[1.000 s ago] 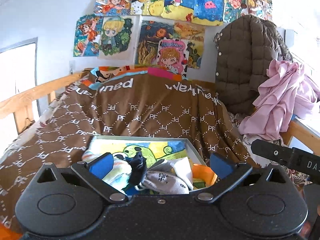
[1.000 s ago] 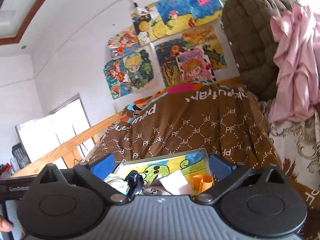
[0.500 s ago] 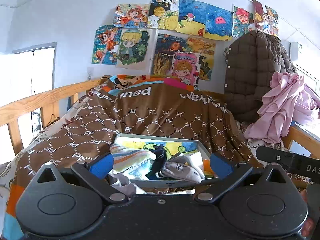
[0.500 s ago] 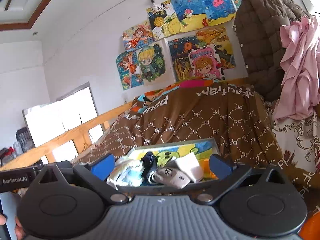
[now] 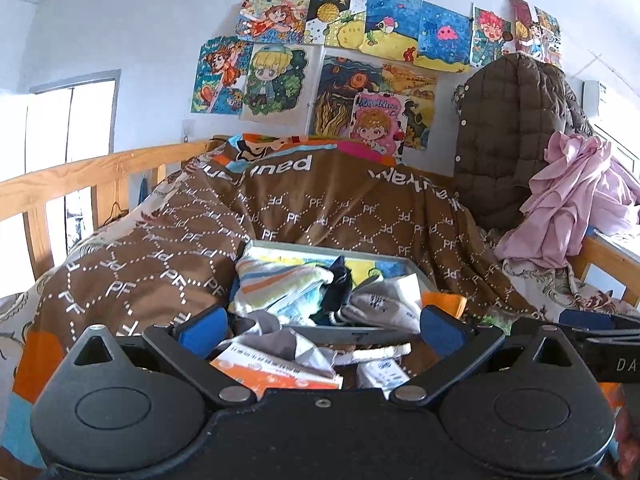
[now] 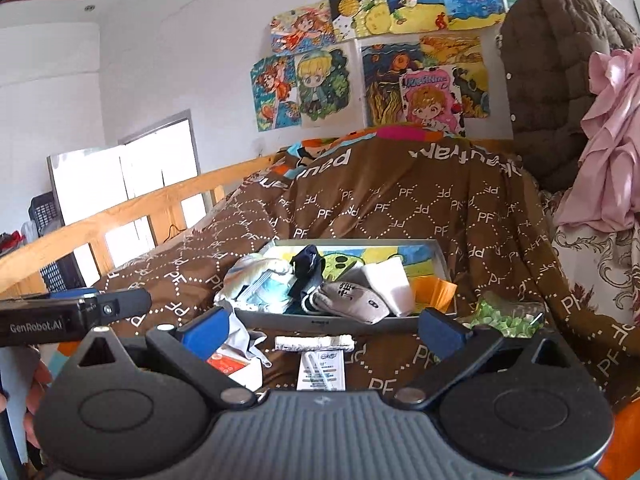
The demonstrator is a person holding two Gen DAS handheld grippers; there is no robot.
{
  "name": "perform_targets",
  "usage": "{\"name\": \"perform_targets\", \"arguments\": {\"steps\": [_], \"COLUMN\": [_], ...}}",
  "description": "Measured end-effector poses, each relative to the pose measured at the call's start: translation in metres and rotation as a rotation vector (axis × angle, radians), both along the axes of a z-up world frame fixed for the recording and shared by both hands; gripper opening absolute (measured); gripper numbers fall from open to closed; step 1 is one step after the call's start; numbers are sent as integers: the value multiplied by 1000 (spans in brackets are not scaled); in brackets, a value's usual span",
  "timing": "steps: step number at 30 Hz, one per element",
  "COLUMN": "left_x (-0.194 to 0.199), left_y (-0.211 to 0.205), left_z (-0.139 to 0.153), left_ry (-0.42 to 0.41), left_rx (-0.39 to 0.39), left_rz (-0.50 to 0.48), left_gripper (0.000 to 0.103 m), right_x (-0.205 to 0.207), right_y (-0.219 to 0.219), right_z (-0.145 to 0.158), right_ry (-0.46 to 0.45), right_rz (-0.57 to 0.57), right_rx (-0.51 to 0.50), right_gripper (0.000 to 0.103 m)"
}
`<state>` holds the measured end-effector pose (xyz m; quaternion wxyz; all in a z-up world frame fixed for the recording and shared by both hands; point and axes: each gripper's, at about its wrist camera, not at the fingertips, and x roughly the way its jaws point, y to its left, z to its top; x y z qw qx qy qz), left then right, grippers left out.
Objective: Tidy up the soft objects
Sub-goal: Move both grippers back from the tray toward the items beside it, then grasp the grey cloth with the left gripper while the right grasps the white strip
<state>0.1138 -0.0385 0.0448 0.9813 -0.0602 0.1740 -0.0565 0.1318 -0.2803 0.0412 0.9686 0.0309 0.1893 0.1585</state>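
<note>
A grey shallow tray (image 5: 416,272) (image 6: 352,326) lies on the brown quilt and holds a heap of soft items: a striped towel (image 5: 276,284), a dark blue sock (image 5: 338,288) (image 6: 306,268), a grey sock (image 5: 380,308) (image 6: 352,300) and a white cloth (image 6: 390,280). My left gripper (image 5: 322,330) stands open just before the tray's near edge, nothing between its fingers. My right gripper (image 6: 324,328) is open too, held a little back from the tray, empty. A grey cloth (image 5: 288,340) (image 6: 240,338) spills over the near left corner.
Paper packets (image 5: 276,372) (image 6: 322,370) and a rolled white item (image 6: 314,343) lie on the quilt (image 5: 160,260) before the tray. A green bag (image 6: 506,314) sits at right. Wooden rail (image 5: 80,176) at left, brown jacket (image 5: 508,140) and pink cloth (image 5: 568,200) at right.
Both grippers have drawn back and tilted, so the tray sits farther off and the packets on the quilt in front of it have come into sight. Both stay open.
</note>
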Motion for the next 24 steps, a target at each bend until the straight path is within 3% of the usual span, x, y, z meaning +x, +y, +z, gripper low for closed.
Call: {"name": "perform_targets", "arguments": {"steps": [12, 24], "left_x": [14, 31], "left_y": [29, 30], "left_z": [-46, -61], "left_ry": [63, 92], "left_rx": [-6, 18], "left_rz": [51, -5], "left_gripper": [102, 102], "right_x": [21, 36], "right_y": [18, 43], "right_z": [-29, -62], "right_ry": [100, 179], "right_rz": [34, 56], "right_rx": [-73, -178], "right_gripper": [103, 103]}}
